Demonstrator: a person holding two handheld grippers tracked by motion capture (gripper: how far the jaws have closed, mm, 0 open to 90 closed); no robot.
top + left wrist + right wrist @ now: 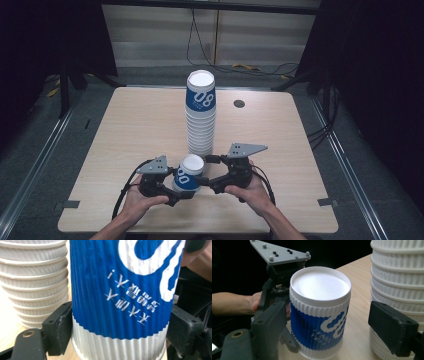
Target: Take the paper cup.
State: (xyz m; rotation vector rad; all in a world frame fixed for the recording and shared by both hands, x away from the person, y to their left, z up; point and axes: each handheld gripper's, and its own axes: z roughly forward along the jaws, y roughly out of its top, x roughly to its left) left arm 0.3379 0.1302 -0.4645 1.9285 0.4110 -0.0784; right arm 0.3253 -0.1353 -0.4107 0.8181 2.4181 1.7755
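You had a single blue-and-white paper cup [189, 174] standing upside down on the wooden table [125, 130], its white base facing up, near your edge of the table and just in front of the tall stack of cups [201, 115]. Nothing could be seen inside it, since its mouth was against the table.

Your left gripper [172, 192] was closed on that cup: in the left gripper view the two black jaws pressed against the ribbed wall low on the cup [120, 297], one on each side, at the white band near the rim. Your right gripper [212, 175] stood wide, holding nothing; in the right gripper view its jaws flanked open space, with the cup [320, 312] nearer one jaw and the stack [398, 290] beyond the other. Your left hand [255, 302] showed behind the cup there.

The stack was of the same ribbed cups, nested upside down, with only the top one showing its blue band; the rest showed as white rims one under another. It stood upright at the middle of the table, close behind the single cup but apart from it.

On the top cup of the stack you could read a large white "08". The cup in your grip bore the same large white figures, with a line of small white characters that appeared inverted in the left gripper view; I could not read them.
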